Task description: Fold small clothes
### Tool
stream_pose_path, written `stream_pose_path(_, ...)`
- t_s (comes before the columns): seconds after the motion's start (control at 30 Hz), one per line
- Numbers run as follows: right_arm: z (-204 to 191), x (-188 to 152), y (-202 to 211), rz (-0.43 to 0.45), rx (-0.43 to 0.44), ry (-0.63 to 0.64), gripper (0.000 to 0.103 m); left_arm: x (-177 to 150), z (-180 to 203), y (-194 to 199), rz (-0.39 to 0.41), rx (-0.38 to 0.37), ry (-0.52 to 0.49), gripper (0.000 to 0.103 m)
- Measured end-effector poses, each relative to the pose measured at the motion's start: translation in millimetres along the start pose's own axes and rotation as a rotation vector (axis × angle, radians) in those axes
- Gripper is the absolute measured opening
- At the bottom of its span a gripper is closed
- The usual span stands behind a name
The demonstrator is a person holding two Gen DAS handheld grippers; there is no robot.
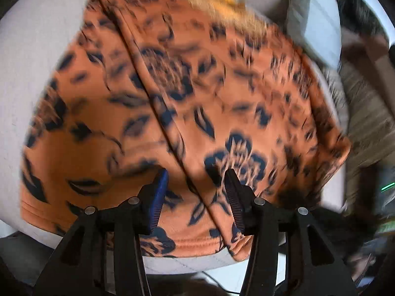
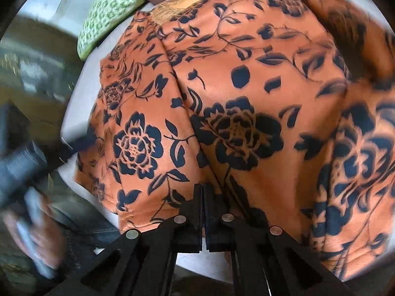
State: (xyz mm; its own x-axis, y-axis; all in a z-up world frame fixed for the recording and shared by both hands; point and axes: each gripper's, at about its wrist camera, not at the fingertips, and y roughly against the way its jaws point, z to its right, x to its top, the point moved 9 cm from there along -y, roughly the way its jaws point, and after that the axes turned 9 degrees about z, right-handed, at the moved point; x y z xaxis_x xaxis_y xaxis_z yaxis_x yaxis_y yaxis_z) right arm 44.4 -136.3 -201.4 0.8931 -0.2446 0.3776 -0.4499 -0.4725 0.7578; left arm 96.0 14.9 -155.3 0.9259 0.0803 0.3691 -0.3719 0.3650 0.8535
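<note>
An orange garment with a dark blue flower print point(image 1: 177, 103) lies spread on a pale grey padded surface point(image 1: 29, 56). A fold ridge runs down its middle. My left gripper point(image 1: 195, 177) is open, its fingers hovering over the garment's near part with nothing between them. In the right wrist view the same garment point(image 2: 246, 86) fills most of the frame. My right gripper point(image 2: 203, 190) has its jaws pressed together at the garment's near edge, and cloth appears pinched between them.
A green and white patterned cloth point(image 2: 108, 12) lies at the far left beyond the garment. A white cushion or folded item point(image 1: 313, 17) sits at the far right. The person's hand point(image 2: 32, 234) shows blurred at the lower left.
</note>
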Motion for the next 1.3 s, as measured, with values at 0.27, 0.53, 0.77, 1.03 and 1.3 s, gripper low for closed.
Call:
stream_pose_path(0.27,-18,68,127,0.290,0.257,-0.036,0.019,20,42,26,0.179,-0.037,-0.125,0.047)
stream_pose_path(0.53,47,173,182,0.329,0.318,-0.129,0.049,44,148,25,0.151,-0.119,-0.213,0.054)
stream_pose_path(0.77,159,144,160,0.239,0.045,-0.372,0.047,0,268,-48,-0.053,-0.180,-0.398,0.054)
stream_pose_path(1.03,176,149,166,0.267,0.093,-0.483,0.046,-5,285,-95,-0.081,-0.127,-0.408,0.014)
stream_pose_path(1.3,186,153,180,0.311,0.272,-0.627,0.046,20,290,-53,-0.001,-0.068,-0.437,0.044)
